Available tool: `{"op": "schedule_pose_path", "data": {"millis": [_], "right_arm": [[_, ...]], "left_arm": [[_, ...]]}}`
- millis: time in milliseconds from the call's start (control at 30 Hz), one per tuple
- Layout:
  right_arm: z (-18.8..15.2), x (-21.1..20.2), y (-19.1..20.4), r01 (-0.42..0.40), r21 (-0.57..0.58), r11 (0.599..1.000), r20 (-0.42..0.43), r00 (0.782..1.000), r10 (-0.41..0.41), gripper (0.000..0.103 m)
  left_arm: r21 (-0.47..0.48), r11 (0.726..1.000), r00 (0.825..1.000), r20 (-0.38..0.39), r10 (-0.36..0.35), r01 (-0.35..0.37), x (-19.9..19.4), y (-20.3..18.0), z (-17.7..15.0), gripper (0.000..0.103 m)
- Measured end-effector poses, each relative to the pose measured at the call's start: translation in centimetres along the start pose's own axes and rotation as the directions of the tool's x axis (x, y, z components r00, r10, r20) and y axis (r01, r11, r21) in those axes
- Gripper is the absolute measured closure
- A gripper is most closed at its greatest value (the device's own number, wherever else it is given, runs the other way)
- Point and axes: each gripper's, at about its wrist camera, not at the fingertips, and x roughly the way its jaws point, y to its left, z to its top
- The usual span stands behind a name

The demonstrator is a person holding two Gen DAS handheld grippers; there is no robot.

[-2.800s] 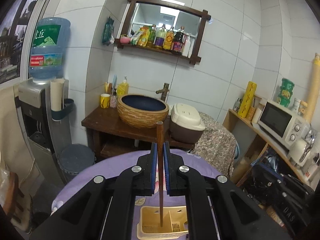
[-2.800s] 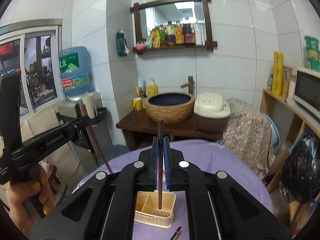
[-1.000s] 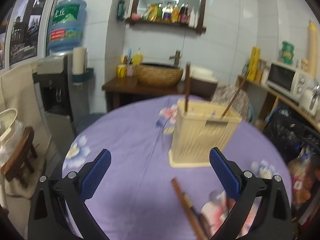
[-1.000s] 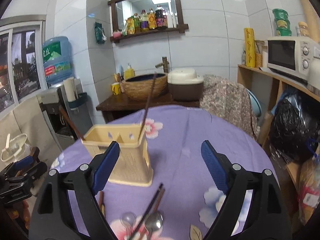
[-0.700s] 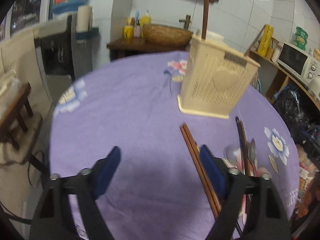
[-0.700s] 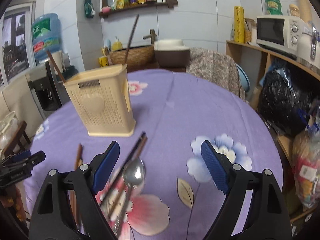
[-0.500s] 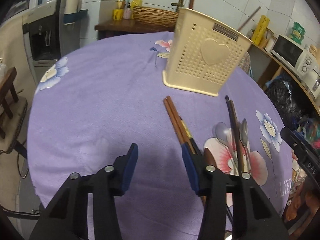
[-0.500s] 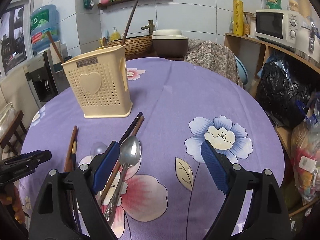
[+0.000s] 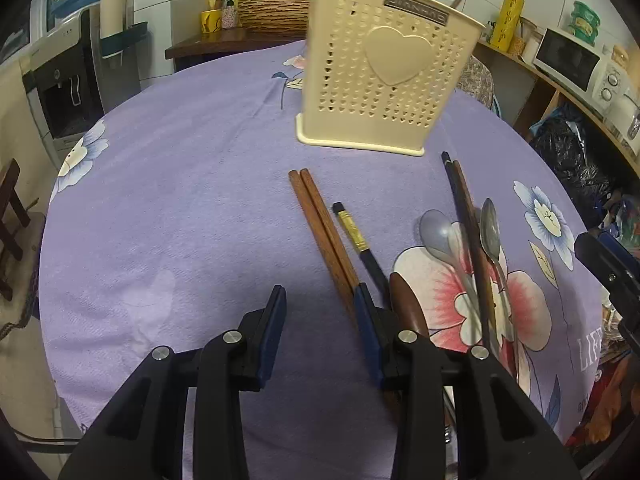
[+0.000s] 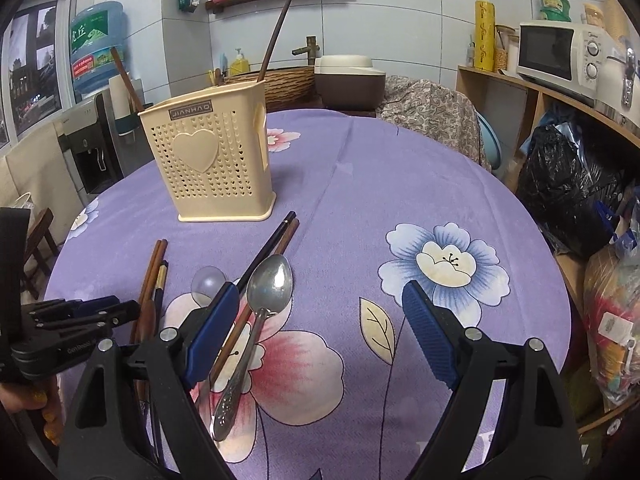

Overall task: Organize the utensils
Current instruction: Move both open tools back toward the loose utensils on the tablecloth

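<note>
Here, perforated plastic caddy (image 9: 384,76), round wooden chopsticks (image 9: 320,224), glossy metal spoon (image 10: 269,280).

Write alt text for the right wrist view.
Open right tongs hover over a metal spoon and dark chopsticks on a purple floral tablecloth. Behind stands a cream utensil holder with two chopsticks inside.

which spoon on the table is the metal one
The metal spoon is the shiny silver one with an ornate handle, lying just right of the dark chopstick pair. The other two are a translucent plastic spoon and a brown wooden spoon.
</note>
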Motion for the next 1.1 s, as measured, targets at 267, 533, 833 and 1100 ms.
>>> {"op": "schedule_pose_path", "data": {"millis": [267,533,833,1100], "right_arm": [[0.1,0.8,0.5,-0.015,0.001,1.000,-0.027,1.000,0.015,0.020],[-0.3,1.1,0.7,-0.011,0.002,1.000,-0.047,0.999,0.011,0.020],[-0.6,1.3,0.2,-0.007,0.003,1.000,-0.062,0.998,0.007,0.020],[-0.3,1.7,1.0,-0.013,-0.015,1.000,-0.068,0.998,0.012,0.020]], "left_arm": [[-0.091,0.995,0.999,0.033,-0.027,0.029,-0.9,2.6,0.4,0.067],[0.024,1.000,1.000,0.000,-0.009,0.009,0.4,-1.2,0.0,0.067],[0.000,1.000,1.000,-0.012,0.004,-0.004,0.2,0.8,0.0,0.066],[-0.055,0.998,1.000,-0.018,0.026,-0.027,1.9,1.5,2.4,0.066]]}}
